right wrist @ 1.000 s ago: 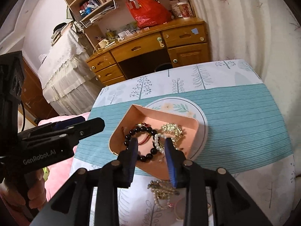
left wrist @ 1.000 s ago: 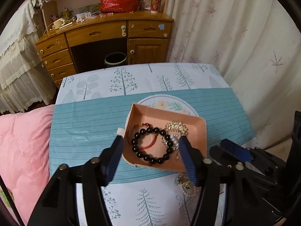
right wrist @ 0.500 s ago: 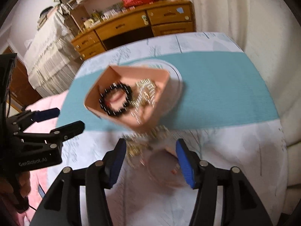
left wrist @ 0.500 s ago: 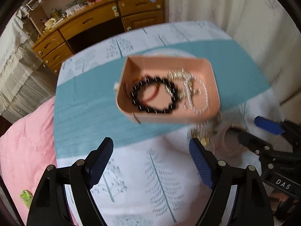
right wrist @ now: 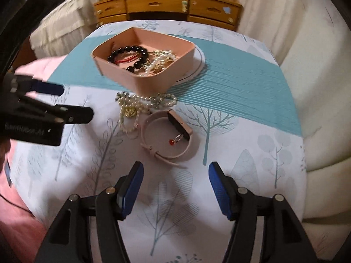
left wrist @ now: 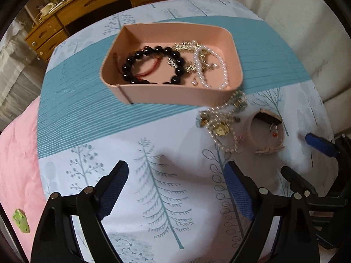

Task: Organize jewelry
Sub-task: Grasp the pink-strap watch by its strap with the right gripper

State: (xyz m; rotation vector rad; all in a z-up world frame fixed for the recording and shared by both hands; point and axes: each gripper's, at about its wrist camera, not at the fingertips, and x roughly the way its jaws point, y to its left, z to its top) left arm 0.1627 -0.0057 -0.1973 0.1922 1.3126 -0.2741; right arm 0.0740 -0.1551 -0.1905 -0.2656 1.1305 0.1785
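Observation:
A pink tray (left wrist: 175,97) (right wrist: 114,70) on the table holds a black bead bracelet (left wrist: 153,64) (right wrist: 129,53), a red cord and pearl and gold chains (left wrist: 206,61). Outside it, in front, lie a tangle of pearl necklace with a gold pendant (left wrist: 221,122) (right wrist: 136,105) and a pink watch (left wrist: 266,131) (right wrist: 169,138) with a small red-stone ring (right wrist: 174,140) inside its band. My left gripper (left wrist: 176,188) is open and empty, short of the tray. My right gripper (right wrist: 175,186) is open and empty, just short of the watch.
The table has a white tree-print cloth with a teal band (left wrist: 76,109). A round white plate (right wrist: 198,65) lies under the tray. A pink quilt (left wrist: 15,153) is at the left, a wooden desk (right wrist: 166,4) behind, white curtains (left wrist: 296,32) at the right.
Both grippers have pulled back from the tray toward the table's near edge. The right gripper's jaws have opened wide. The watch and loose necklace have come into view.

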